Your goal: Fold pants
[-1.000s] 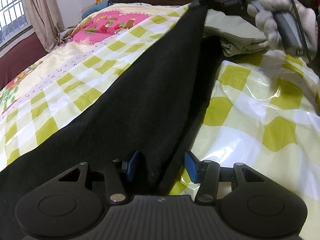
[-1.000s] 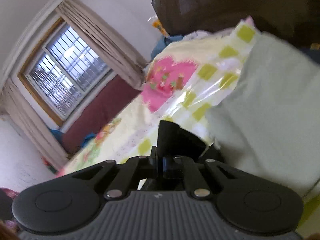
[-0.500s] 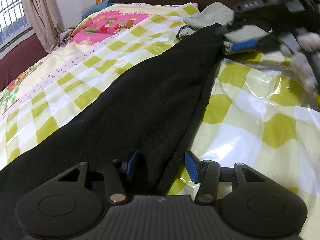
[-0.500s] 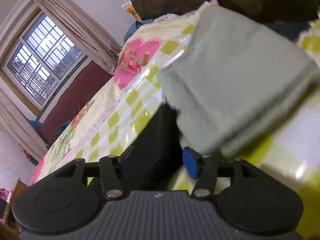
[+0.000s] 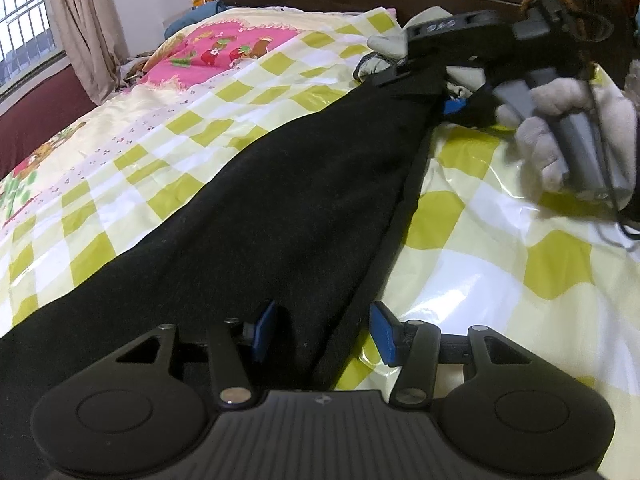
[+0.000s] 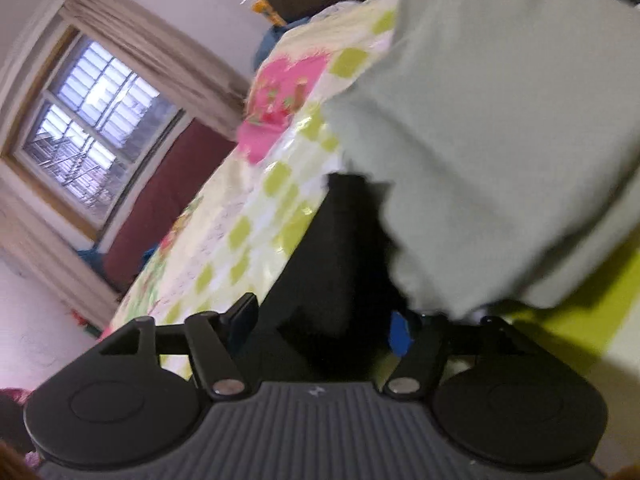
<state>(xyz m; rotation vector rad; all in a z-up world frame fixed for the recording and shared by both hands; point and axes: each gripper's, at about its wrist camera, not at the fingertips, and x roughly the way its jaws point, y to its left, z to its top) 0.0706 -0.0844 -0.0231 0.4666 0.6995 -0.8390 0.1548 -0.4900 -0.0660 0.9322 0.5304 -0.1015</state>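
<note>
- Risk: left gripper [image 5: 322,334] has its blue pads spread, with the black pants [image 5: 280,208] edge lying loose between them, not pinched. If the right side pulls now, the near end would likely slide or bunch.
- Risk: right gripper [image 6: 320,322] sits next to the folded grey-green cloth [image 6: 500,128] at 1 o'clock; closing there could snag that cloth along with the pants.
- Right jaws look parted, with dark fabric between them. View is blurred, so I can't tell whether they touch it.
- Pants lie as a long strip on the checked bedspread [image 5: 500,248], running from 6 o'clock up to 1 o'clock in the left wrist view.
- Pose: left gripper low and level at the near end, pointing along the strip. Gloved right hand [image 5: 576,140] at 2 o'clock holds its gripper at the far end; the right view is rolled to one side.
</note>
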